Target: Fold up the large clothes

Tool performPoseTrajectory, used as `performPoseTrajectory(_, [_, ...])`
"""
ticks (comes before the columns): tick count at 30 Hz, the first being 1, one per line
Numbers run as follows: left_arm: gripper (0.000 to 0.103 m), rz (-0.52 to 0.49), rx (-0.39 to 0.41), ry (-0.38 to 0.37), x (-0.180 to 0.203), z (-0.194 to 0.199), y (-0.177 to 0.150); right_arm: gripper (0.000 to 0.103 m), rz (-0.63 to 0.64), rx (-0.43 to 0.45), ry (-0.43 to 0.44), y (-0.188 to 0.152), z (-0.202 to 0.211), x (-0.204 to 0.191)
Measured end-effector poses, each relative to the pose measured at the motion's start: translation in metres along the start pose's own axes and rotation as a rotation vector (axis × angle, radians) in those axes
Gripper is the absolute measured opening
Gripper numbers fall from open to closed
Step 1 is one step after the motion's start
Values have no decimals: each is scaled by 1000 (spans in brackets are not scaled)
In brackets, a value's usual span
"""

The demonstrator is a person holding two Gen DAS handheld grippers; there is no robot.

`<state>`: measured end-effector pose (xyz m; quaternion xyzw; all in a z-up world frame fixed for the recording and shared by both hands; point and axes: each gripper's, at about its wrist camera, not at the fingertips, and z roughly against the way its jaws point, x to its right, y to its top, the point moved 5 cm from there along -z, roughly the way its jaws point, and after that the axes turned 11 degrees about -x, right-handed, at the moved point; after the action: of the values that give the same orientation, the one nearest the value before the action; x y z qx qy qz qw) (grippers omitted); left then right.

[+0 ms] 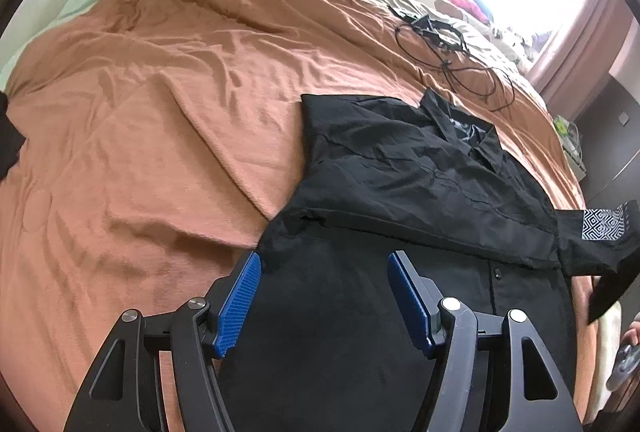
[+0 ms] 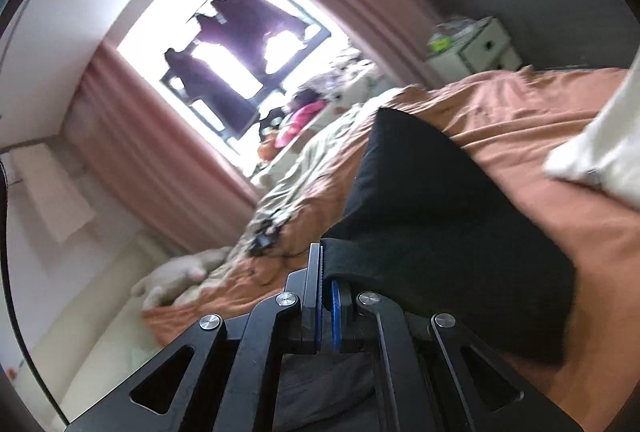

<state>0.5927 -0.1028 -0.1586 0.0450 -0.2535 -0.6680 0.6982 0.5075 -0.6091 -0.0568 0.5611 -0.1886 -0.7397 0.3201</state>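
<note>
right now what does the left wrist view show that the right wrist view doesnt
Only the left wrist view: the left gripper, open above the black shirt; the shirt's collar; a patterned sleeve patch; a tangle of black cables on the orange blanket.

Only the right wrist view: the right gripper, shut on a fold of the shirt; a white drawer unit; a plush toy.

Both: the shirt, the blanket, the bright window and pink curtains.

A bed (image 1: 140,120) under a rumpled orange blanket (image 1: 160,72) fills the room; pink curtains (image 2: 132,136) frame a glaring window (image 2: 224,44), beside a white drawer unit (image 2: 486,44).
</note>
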Motion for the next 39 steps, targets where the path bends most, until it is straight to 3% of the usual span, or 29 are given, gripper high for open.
performPoseTrajectory(9, [68, 42, 9, -41, -15, 8, 3, 4, 110, -156, 83, -60, -62, -67])
performPoseTrajectory(14, [68, 55, 8, -47, -21, 9, 4, 4, 171, -291, 46, -106, -111, -80])
performPoseTrajectory(17, [68, 67, 8, -58, -24, 9, 6, 9, 165, -409, -31, -138, -140, -71])
performPoseTrajectory(18, [68, 72, 10, -62, -25, 10, 7, 11, 152, -446, -60, -147, -147, -68])
performPoseTrajectory(20, [68, 78, 12, -74, -25, 11, 8, 35, 76, -535, -47, -166, -162, -55])
performPoseTrajectory(21, [68, 78, 12, -77, -25, 11, 8, 52, 33, -560, -31, -174, -164, -49])
performPoseTrajectory(22, [68, 79, 12, -80, -24, 12, 9, 58, -5, -574, -37, -181, -164, -45])
performPoseTrajectory(26, [67, 72, 11, -89, -19, 12, 8, 62, -81, -625, -47, -194, -156, -36])
performPoseTrajectory(30, [68, 53, 11, -85, -13, 13, 7, 62, -147, -617, -113, -195, -126, -24])
performPoseTrajectory(39, [68, 38, 15, -78, -6, 14, 3, 62, -330, -408, -267, -155, -70, 34])
